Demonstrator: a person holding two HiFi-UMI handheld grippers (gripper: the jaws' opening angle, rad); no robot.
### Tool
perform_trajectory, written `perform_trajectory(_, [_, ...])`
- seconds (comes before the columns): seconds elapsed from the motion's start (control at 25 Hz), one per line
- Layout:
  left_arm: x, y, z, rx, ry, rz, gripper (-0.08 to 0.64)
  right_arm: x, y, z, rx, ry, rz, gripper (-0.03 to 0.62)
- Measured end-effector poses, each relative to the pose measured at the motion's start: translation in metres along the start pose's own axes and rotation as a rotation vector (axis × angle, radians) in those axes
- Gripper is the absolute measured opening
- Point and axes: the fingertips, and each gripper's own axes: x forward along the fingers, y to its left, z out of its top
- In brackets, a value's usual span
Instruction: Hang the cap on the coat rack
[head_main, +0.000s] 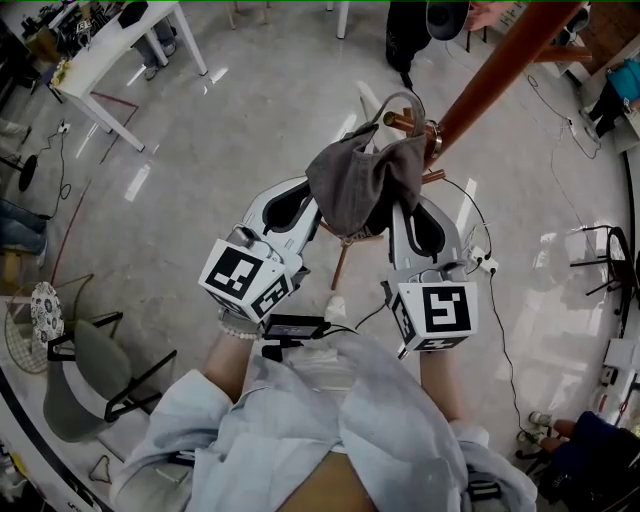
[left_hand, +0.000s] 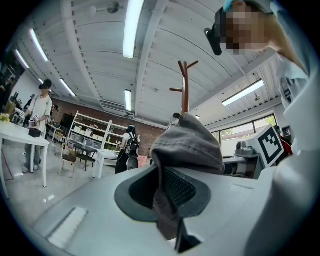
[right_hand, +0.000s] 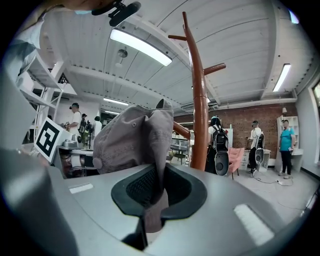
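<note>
The cap (head_main: 362, 180) is light, soft cloth and sags. The left tongs (left_hand: 167, 200) and right tongs (right_hand: 152, 200) each pinch its rim, a sound hold, near the coat rack (right_hand: 200, 100).

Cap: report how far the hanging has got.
Done: the cap is picked up, with the left gripper and right gripper both shut on it. In hand: it is held up by a peg of the rack. Left: settle it on the peg and let go.
</note>
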Motion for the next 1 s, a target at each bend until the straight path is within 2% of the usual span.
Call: perform_trajectory(1.0, [0.022,0.003,-0.030,-0.006,0.080,-0.065,0.036,0.000,-0.012,-0.028,0.060,0.086,-0.090,0.034])
